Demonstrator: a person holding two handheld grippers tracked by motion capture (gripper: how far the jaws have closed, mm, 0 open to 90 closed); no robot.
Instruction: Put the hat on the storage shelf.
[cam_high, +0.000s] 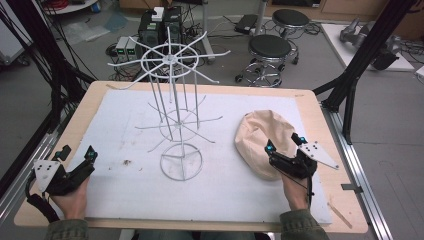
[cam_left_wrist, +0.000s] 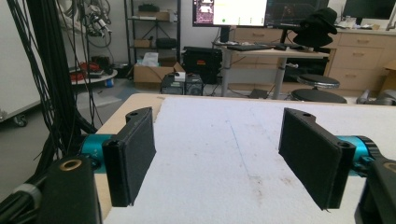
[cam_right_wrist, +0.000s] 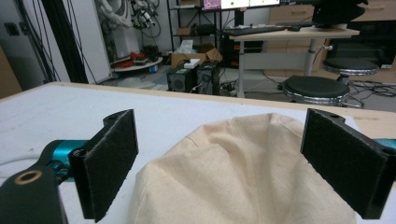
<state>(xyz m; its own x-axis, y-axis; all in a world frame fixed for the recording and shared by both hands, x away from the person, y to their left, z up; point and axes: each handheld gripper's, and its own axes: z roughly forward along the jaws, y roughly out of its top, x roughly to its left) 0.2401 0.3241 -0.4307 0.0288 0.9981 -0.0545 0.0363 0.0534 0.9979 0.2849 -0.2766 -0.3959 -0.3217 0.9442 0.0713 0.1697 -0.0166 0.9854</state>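
A cream cloth hat (cam_high: 262, 141) is seen lying flat on the white mat (cam_high: 125, 180) at the right of centre in the high view, not yet lifted. In the right gripper view the hat (cam_right_wrist: 243, 177) is framed between the 2 black jaws, which are spread wide on either side of it without pressing it, so the right gripper (cam_high: 283, 147) is judged to be lined up for a grasp that has not been made. The white wire rack (cam_high: 172, 95) stands upright at centre frame, well apart from the hat, with every arm bare. The left gripper (cam_high: 75, 160) is held low at the lower left, its jaws parted over bare mat (cam_left_wrist: 224, 154). Grasping, carrying and hanging are judged to remain. The bench (cam_high: 320, 107) edge is visible around the mat.
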